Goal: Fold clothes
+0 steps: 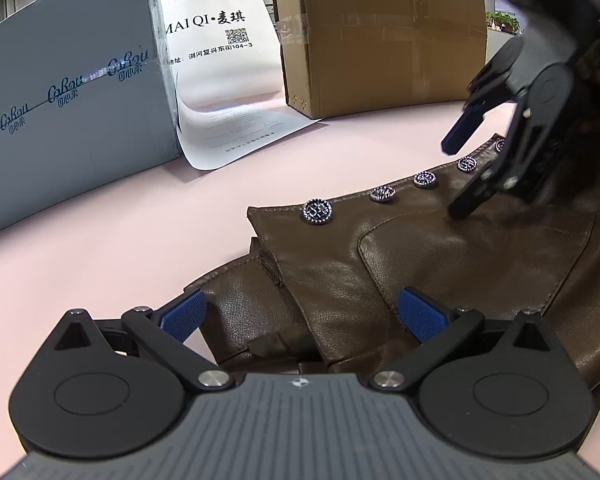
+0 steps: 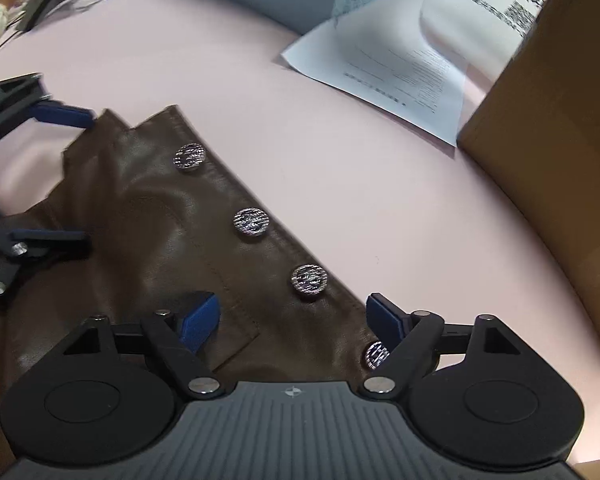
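A: Where is the garment being kept?

B: A brown leather garment (image 1: 440,264) is being spread flat on the pink desk (image 1: 148,216), with a row of silver buttons (image 1: 318,211) being shown along its far edge.

A: How is the left hand-held gripper (image 1: 304,316) being held against it?

B: It is being held low over the near end of the garment, its blue-padded fingers (image 1: 422,314) spread wide, with a folded leather edge lying between them. Nothing is being pinched. Whether the pads are touching the leather cannot be told.

A: And the right hand-held gripper (image 2: 296,318)?

B: It is being held over the buttoned edge, also spread apart. In the right wrist view one pad is being kept above the leather and the other beside the edge, with a button (image 2: 309,278) just ahead of the gap. In the left wrist view its lower fingertip (image 1: 460,210) is being pressed close to the leather near a stitched pocket seam.

A: What is being seen around the garment?

B: A grey box (image 1: 72,120), a white printed bag (image 1: 220,48) and a cardboard box (image 1: 380,36) are being kept at the back of the desk, well apart from the garment.
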